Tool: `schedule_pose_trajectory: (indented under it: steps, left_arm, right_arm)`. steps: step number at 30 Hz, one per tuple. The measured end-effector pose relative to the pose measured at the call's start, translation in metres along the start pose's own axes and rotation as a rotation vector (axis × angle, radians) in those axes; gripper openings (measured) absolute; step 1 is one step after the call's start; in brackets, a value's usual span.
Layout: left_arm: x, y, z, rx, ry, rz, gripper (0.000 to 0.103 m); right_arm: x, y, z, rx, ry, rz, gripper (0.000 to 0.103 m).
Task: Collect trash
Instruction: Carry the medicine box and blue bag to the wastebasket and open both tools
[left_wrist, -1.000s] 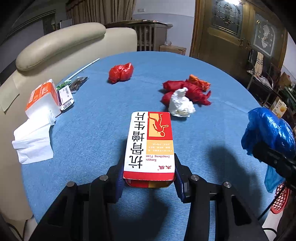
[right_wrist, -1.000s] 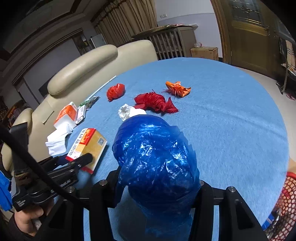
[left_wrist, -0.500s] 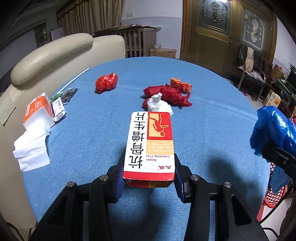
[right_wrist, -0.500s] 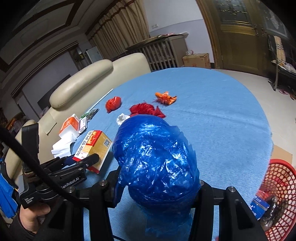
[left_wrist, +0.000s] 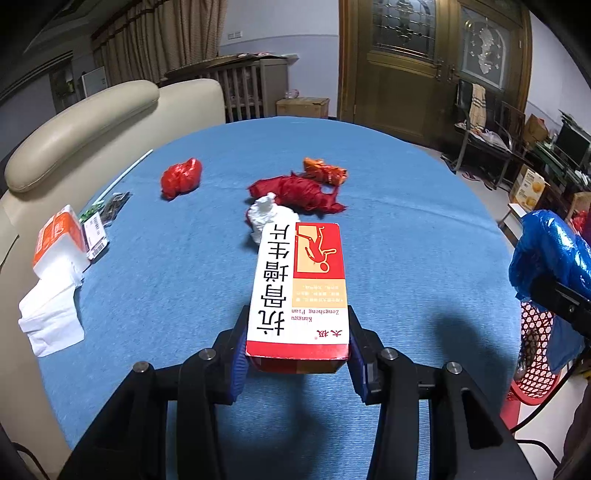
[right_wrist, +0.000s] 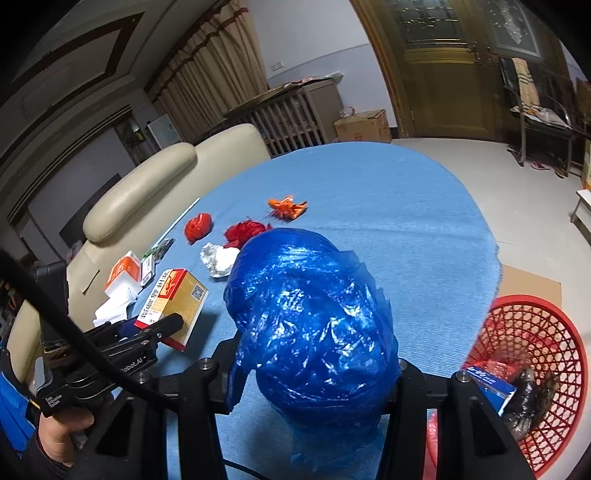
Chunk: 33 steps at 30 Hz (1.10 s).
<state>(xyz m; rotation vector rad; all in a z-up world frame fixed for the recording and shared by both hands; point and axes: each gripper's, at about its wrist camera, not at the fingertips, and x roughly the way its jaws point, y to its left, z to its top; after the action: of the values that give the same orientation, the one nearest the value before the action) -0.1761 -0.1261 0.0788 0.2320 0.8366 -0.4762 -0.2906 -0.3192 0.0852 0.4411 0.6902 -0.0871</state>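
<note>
My left gripper (left_wrist: 297, 354) is shut on a red and white medicine box (left_wrist: 299, 291), held above the blue tablecloth (left_wrist: 406, 229). That box (right_wrist: 173, 306) and the left gripper (right_wrist: 155, 325) show at the left of the right wrist view, in a person's hand (right_wrist: 59, 432). A crumpled blue plastic bag (right_wrist: 310, 325) fills my right gripper (right_wrist: 314, 373), which is shut on it; the bag (left_wrist: 550, 251) appears at the left wrist view's right edge. A red mesh basket (right_wrist: 535, 365) with trash in it stands on the floor beside the table.
On the cloth lie a red bag ball (left_wrist: 181, 177), a red crumpled bag (left_wrist: 295, 192), an orange wrapper (left_wrist: 325, 171), a white wad (left_wrist: 266, 216), a tissue pack (left_wrist: 59, 240) with loose tissues and small packets (left_wrist: 107, 214). A cream sofa (left_wrist: 85, 122) borders the left.
Both grippers have drawn back and to the right with their loads. The table litter looks farther off, and the red basket has come into view at the right.
</note>
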Motion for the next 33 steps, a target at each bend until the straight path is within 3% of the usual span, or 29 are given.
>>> schedule_pose_trajectory:
  steps: [18, 33]
  left_arm:
    - [-0.005, -0.061, 0.015, 0.092, -0.018, -0.106, 0.047]
    - [-0.012, -0.109, 0.022, 0.160, -0.036, -0.169, 0.047]
  right_arm:
    - [-0.065, -0.089, -0.005, 0.164, -0.123, -0.169, 0.053]
    - [-0.086, -0.124, -0.020, 0.243, -0.139, -0.271, 0.053]
